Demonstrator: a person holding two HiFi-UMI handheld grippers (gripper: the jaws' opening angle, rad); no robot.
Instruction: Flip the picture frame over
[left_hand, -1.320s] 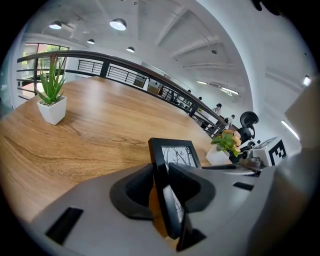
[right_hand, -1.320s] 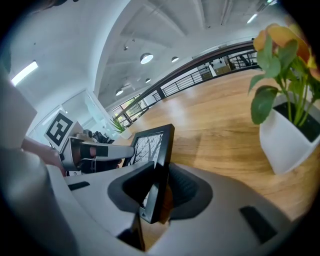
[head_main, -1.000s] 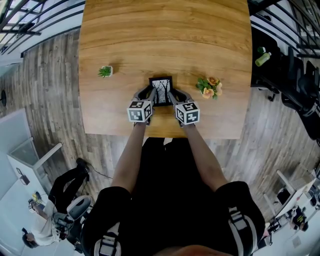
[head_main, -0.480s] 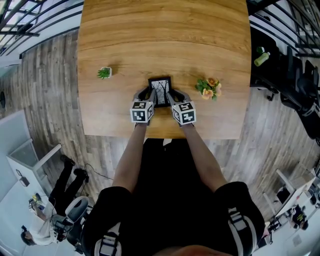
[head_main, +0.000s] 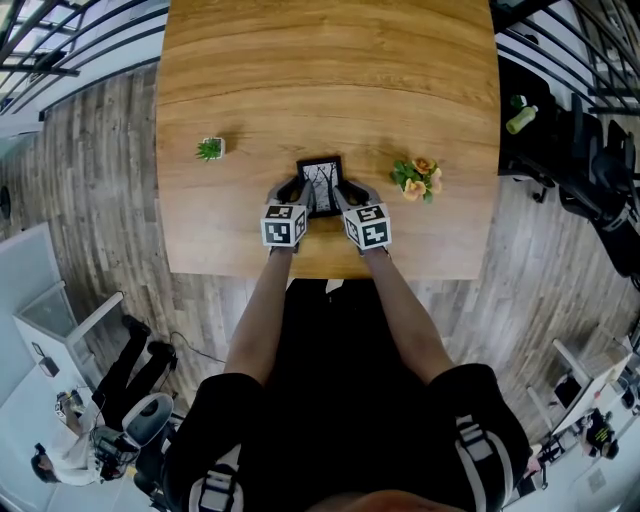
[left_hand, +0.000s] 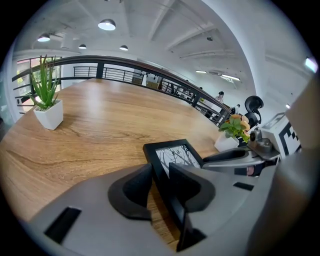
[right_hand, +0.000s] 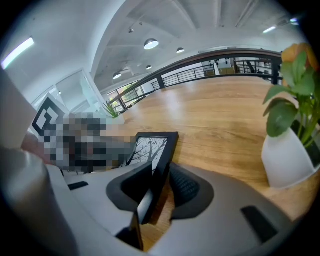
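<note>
A black picture frame (head_main: 322, 180) with a bare-tree print lies picture side up on the wooden table (head_main: 330, 80), near its front edge. My left gripper (head_main: 296, 187) holds the frame's left edge. In the left gripper view both pads of the left gripper (left_hand: 160, 177) press on the picture frame (left_hand: 175, 152). My right gripper (head_main: 345, 190) straddles the right edge. Its jaws have just been opening. In the right gripper view the picture frame (right_hand: 150, 147) still stands between the jaws of the right gripper (right_hand: 162, 185), with a thin gap at the right pad.
A small green plant (head_main: 210, 148) in a white pot stands left of the frame. A pot of orange flowers (head_main: 420, 176) stands to the right, close beside my right gripper. Wood floor and office chairs surround the table.
The right gripper's marker cube has edged slightly left toward the frame. The frame and the left gripper stay about where they were.
</note>
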